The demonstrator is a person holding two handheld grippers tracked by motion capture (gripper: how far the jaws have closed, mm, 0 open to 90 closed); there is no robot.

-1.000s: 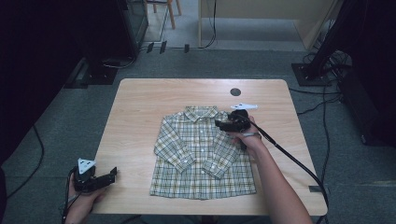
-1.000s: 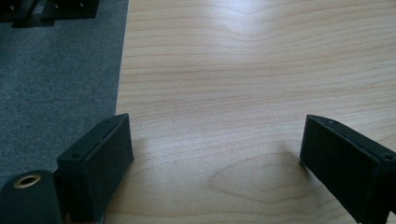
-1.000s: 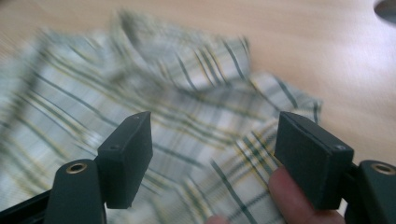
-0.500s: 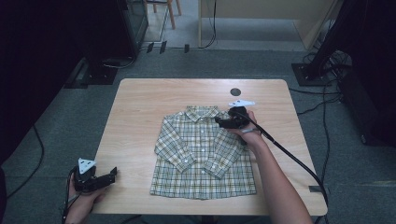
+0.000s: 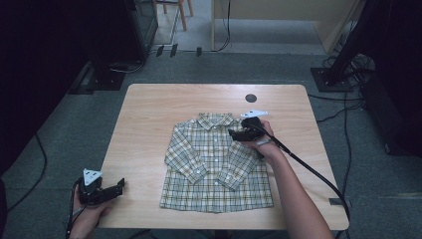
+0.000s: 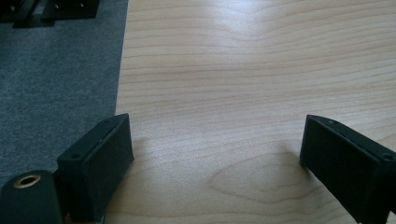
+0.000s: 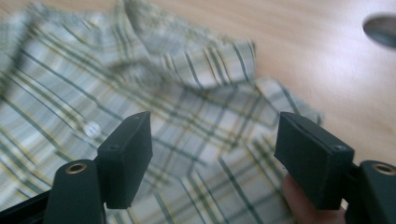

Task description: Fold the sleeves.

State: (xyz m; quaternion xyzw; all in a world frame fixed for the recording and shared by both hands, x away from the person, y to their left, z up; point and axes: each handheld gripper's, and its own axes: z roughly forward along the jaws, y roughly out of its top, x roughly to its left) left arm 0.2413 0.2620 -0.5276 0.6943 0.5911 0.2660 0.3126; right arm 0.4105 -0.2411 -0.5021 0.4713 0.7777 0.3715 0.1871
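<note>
While no readable writing is showing anywhere, the plaid shirt (image 5: pixel 215 164) is lying flat at the table's (image 5: pixel 149 119) centre, collar toward twelve o'clock. The right gripper (image 5: pixel 238 135) is hovering over its shoulder at two o'clock, jaws spread wide and holding nothing; its own view is revealing a white button (image 7: pixel 92 129). The left gripper (image 5: pixel 118 187), at seven o'clock, is gaping wide over bare wood.
</note>
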